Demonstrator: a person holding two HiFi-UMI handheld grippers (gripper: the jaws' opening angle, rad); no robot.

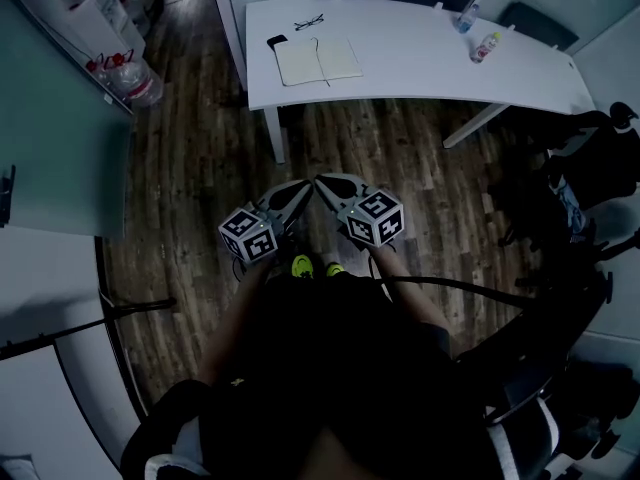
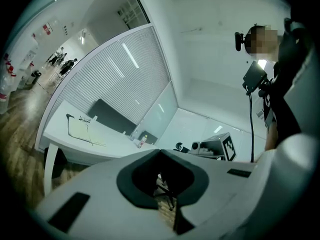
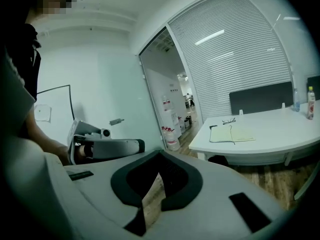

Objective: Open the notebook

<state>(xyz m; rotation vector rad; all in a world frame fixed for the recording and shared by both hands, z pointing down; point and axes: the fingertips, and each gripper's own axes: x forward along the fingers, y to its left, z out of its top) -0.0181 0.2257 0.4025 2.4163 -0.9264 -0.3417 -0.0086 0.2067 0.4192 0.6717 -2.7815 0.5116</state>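
Observation:
The notebook (image 1: 318, 60) lies flat on the white table (image 1: 420, 68), far ahead of me, pale pages up with a dark line down its middle. It also shows in the left gripper view (image 2: 85, 131) and the right gripper view (image 3: 232, 133). Both grippers are held close to the person's body over the wooden floor, well short of the table. The left gripper (image 1: 303, 187) and the right gripper (image 1: 323, 181) point toward each other, tips almost meeting. Each one's jaws (image 2: 160, 151) (image 3: 161, 153) are shut with nothing between them.
Glasses (image 1: 309, 22) and a dark phone (image 1: 277, 40) lie next to the notebook. Two bottles (image 1: 484, 46) stand at the table's far right. Water jugs (image 1: 130, 78) sit by the left wall. Black chairs (image 1: 590, 158) crowd the right side.

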